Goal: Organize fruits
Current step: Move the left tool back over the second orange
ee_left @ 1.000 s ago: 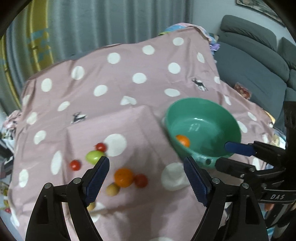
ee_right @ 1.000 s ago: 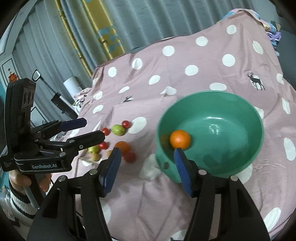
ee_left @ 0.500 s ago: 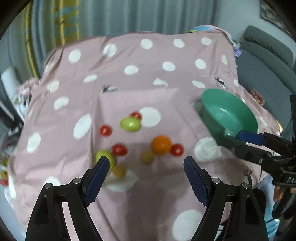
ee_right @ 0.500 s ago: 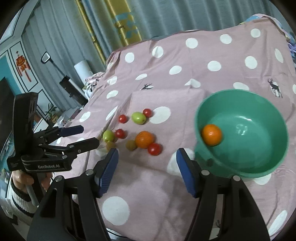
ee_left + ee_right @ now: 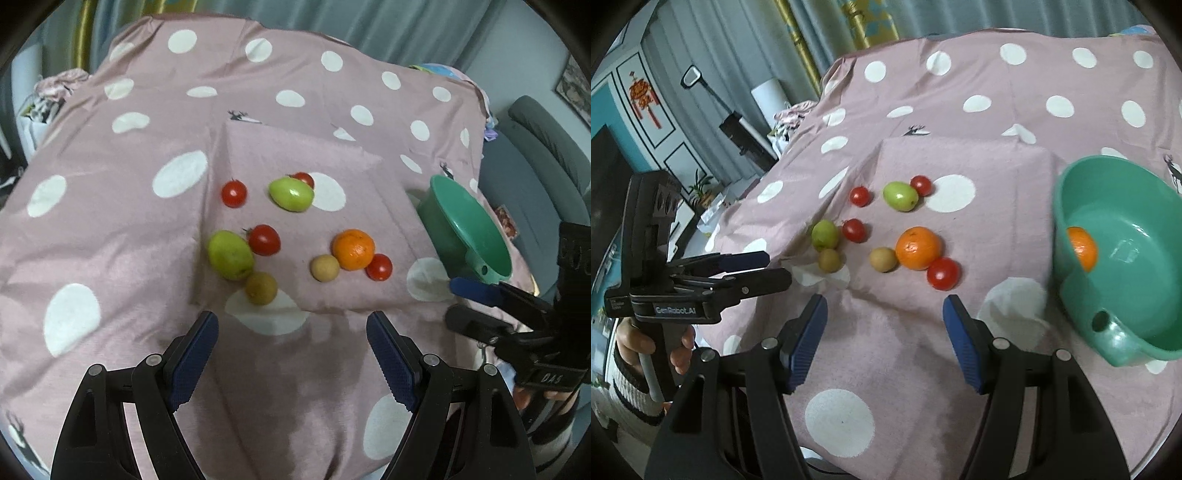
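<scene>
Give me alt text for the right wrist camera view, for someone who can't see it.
The open right gripper hovers over a pink polka-dot cloth scattered with an orange, four red tomatoes, two green fruits and two small brown fruits. A green bowl at right holds another orange. The left gripper, hand-held, reaches in from the left.

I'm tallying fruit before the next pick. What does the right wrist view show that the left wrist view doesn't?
Only the right wrist view looks into the green bowl and shows an orange already inside it. Only the left wrist view shows the grey sofa beyond the bowl, whose inside is hidden there. Both show the loose orange on the spotted cloth, with four cherry tomatoes, two green fruits and two small brownish fruits, and both tools open.
</scene>
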`<action>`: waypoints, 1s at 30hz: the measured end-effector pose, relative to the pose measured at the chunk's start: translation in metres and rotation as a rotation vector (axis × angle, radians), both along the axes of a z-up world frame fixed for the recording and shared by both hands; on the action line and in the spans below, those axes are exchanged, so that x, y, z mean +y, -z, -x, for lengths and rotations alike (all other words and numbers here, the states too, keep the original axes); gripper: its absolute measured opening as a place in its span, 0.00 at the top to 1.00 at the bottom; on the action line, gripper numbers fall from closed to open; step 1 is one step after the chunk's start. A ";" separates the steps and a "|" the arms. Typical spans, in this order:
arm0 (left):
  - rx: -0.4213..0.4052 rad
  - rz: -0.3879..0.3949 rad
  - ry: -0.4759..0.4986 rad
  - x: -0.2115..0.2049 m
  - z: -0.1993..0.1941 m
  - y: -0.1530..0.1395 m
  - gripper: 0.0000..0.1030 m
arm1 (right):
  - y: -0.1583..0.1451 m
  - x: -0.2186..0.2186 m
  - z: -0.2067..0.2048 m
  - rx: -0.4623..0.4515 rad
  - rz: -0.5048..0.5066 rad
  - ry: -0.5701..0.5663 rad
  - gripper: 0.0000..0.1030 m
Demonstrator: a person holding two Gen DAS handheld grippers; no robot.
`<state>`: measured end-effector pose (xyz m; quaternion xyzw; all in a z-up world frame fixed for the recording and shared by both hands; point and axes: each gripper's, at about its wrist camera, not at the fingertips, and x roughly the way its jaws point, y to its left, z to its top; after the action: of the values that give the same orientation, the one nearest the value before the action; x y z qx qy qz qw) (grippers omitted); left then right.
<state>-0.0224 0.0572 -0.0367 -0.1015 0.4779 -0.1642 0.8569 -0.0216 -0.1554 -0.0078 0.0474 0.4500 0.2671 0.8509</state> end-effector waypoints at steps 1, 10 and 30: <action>0.003 0.014 0.007 0.000 -0.001 0.001 0.20 | 0.002 0.003 0.000 0.001 0.008 -0.003 0.37; 0.049 0.150 0.037 0.002 -0.014 0.008 0.20 | 0.013 0.008 -0.011 0.002 0.064 0.003 0.37; 0.065 0.166 0.142 -0.041 -0.070 0.018 0.25 | 0.035 0.022 -0.060 -0.016 0.176 -0.037 0.39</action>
<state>0.0480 0.0158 -0.0544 -0.1432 0.4963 -0.2601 0.8158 0.0389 -0.1334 -0.0430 -0.0377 0.4658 0.2426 0.8502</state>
